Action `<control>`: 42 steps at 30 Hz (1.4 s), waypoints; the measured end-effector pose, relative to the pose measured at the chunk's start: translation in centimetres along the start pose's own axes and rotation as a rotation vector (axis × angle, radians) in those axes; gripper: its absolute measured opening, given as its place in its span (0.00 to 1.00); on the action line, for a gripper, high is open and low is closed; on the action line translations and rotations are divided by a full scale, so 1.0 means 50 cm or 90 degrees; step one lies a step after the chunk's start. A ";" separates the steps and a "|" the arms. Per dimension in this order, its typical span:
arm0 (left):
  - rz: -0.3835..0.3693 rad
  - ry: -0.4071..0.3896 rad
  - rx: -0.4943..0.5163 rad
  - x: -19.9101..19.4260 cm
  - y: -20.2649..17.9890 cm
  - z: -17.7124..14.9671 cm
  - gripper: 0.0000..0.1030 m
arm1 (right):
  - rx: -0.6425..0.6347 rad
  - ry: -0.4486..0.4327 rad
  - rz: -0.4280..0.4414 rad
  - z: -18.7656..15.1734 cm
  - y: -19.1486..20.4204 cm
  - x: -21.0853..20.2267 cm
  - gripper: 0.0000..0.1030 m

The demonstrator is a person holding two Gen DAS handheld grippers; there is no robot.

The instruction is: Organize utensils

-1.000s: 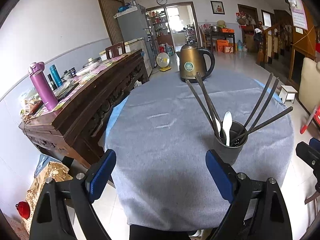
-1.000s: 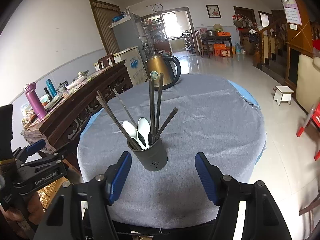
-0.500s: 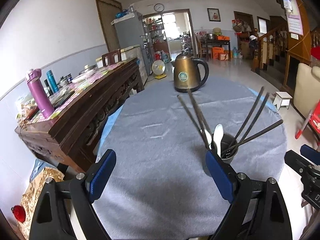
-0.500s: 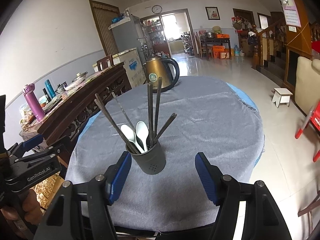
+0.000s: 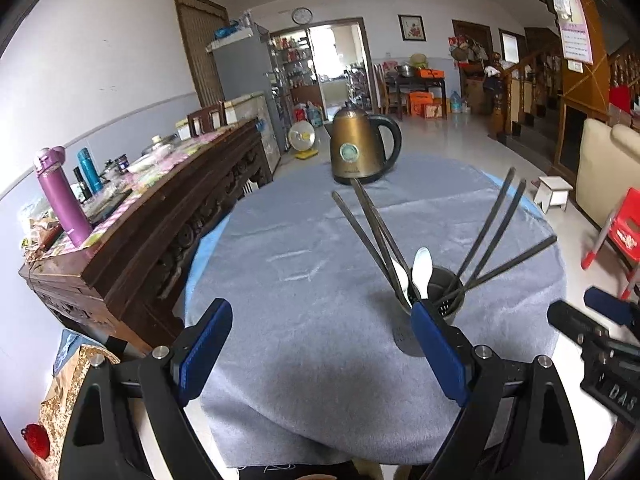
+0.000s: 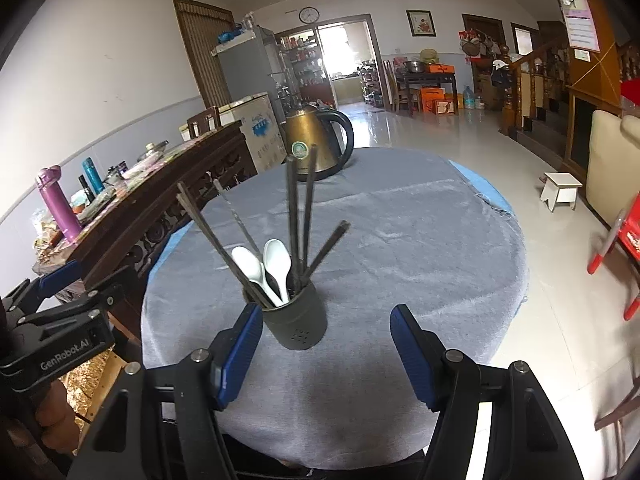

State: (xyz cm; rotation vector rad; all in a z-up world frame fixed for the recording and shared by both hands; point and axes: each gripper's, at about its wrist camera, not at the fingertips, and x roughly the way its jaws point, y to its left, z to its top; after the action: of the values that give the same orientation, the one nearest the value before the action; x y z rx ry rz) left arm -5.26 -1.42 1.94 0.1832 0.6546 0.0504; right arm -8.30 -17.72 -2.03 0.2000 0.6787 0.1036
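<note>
A dark round utensil holder (image 6: 298, 322) stands upright near the front of the grey-clothed table (image 6: 420, 240). In it are two white spoons (image 6: 278, 266) and several dark chopsticks (image 6: 297, 216) that fan outward. My right gripper (image 6: 326, 356) is open just short of the holder, its left finger close beside it and nothing between the pads. In the left wrist view the holder (image 5: 446, 294) is partly hidden behind the right finger of my left gripper (image 5: 322, 350), which is open and empty. The spoons (image 5: 422, 270) and chopsticks (image 5: 494, 224) show above it.
A bronze electric kettle (image 5: 360, 148) stands at the table's far side. A dark wooden sideboard (image 5: 152, 220) with a purple bottle (image 5: 62, 196) and clutter runs along the left wall. A white stool (image 6: 562, 190) and a red chair (image 5: 622, 228) are on the floor to the right.
The left wrist view has tilted up a little and drawn back from the table. The right gripper, holder and utensils have stayed where they were.
</note>
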 end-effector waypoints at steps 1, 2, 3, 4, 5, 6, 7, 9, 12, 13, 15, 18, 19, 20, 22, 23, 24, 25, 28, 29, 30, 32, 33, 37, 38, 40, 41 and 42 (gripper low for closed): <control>0.003 0.004 0.004 0.005 -0.002 0.000 0.88 | 0.005 0.002 0.000 0.002 -0.005 0.006 0.68; 0.006 0.007 0.005 0.010 -0.003 0.001 0.88 | 0.014 0.005 0.004 0.005 -0.009 0.013 0.68; 0.006 0.010 0.003 0.015 -0.003 0.003 0.88 | 0.020 0.007 0.008 0.006 -0.013 0.018 0.68; 0.004 0.014 -0.003 0.019 -0.002 0.005 0.88 | 0.026 0.009 0.014 0.007 -0.016 0.023 0.68; 0.001 0.018 -0.007 0.024 0.000 0.006 0.88 | 0.027 0.010 0.016 0.008 -0.018 0.028 0.68; 0.000 0.023 -0.009 0.029 -0.001 0.008 0.88 | 0.025 0.011 0.016 0.008 -0.019 0.031 0.68; -0.001 0.027 -0.008 0.033 -0.002 0.008 0.88 | 0.024 0.011 0.016 0.007 -0.020 0.034 0.68; -0.008 0.041 -0.009 0.045 -0.006 0.008 0.88 | 0.025 0.010 0.018 0.006 -0.026 0.040 0.68; -0.020 0.062 -0.012 0.063 -0.012 0.009 0.88 | 0.033 0.005 0.026 0.006 -0.038 0.047 0.68; -0.022 0.067 -0.012 0.069 -0.014 0.011 0.88 | 0.035 0.003 0.028 0.005 -0.043 0.050 0.68; -0.025 0.073 -0.010 0.077 -0.022 0.015 0.88 | 0.037 0.005 0.032 0.006 -0.050 0.058 0.68; -0.029 0.081 -0.012 0.087 -0.028 0.017 0.88 | 0.034 0.006 0.035 0.007 -0.052 0.070 0.68; -0.030 0.086 -0.015 0.093 -0.031 0.018 0.88 | 0.030 0.007 0.037 0.008 -0.052 0.073 0.68; -0.031 0.090 -0.017 0.097 -0.031 0.019 0.88 | 0.026 0.008 0.039 0.009 -0.051 0.076 0.68; -0.035 0.099 -0.023 0.106 -0.034 0.020 0.88 | 0.018 0.009 0.041 0.010 -0.047 0.080 0.68; -0.036 0.101 -0.025 0.109 -0.035 0.020 0.88 | 0.013 0.010 0.042 0.010 -0.045 0.083 0.68; -0.036 0.104 -0.028 0.112 -0.035 0.020 0.88 | 0.010 0.013 0.044 0.009 -0.041 0.086 0.68; -0.036 0.106 -0.029 0.114 -0.035 0.019 0.88 | 0.008 0.017 0.047 0.008 -0.039 0.089 0.68; -0.034 0.107 -0.039 0.116 -0.029 0.019 0.88 | 0.006 0.024 0.052 0.009 -0.036 0.093 0.68; -0.034 0.106 -0.043 0.117 -0.026 0.019 0.88 | 0.004 0.025 0.053 0.010 -0.034 0.094 0.68; -0.033 0.105 -0.048 0.115 -0.023 0.019 0.88 | 0.000 0.025 0.052 0.011 -0.030 0.093 0.68; -0.035 0.102 -0.058 0.114 -0.015 0.017 0.88 | -0.010 0.021 0.046 0.014 -0.022 0.089 0.68; -0.037 0.101 -0.061 0.114 -0.013 0.015 0.88 | -0.013 0.019 0.045 0.014 -0.019 0.087 0.68; -0.040 0.097 -0.060 0.108 -0.005 0.003 0.88 | -0.021 0.004 0.040 0.013 -0.002 0.071 0.68; -0.041 0.095 -0.060 0.104 -0.002 -0.002 0.88 | -0.020 0.000 0.038 0.011 0.004 0.068 0.68; -0.043 0.094 -0.064 0.097 0.009 -0.012 0.88 | -0.017 -0.010 0.030 0.007 0.016 0.063 0.68; -0.043 0.093 -0.067 0.094 0.013 -0.016 0.88 | -0.015 -0.018 0.022 0.003 0.022 0.058 0.68; -0.044 0.092 -0.073 0.090 0.019 -0.020 0.88 | -0.014 -0.025 0.014 0.000 0.027 0.054 0.68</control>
State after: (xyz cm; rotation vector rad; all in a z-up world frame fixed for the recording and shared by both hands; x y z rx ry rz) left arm -2.30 0.14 -1.37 0.0463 0.7991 0.0351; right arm -6.25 -15.97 -3.42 0.1886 0.6365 0.1280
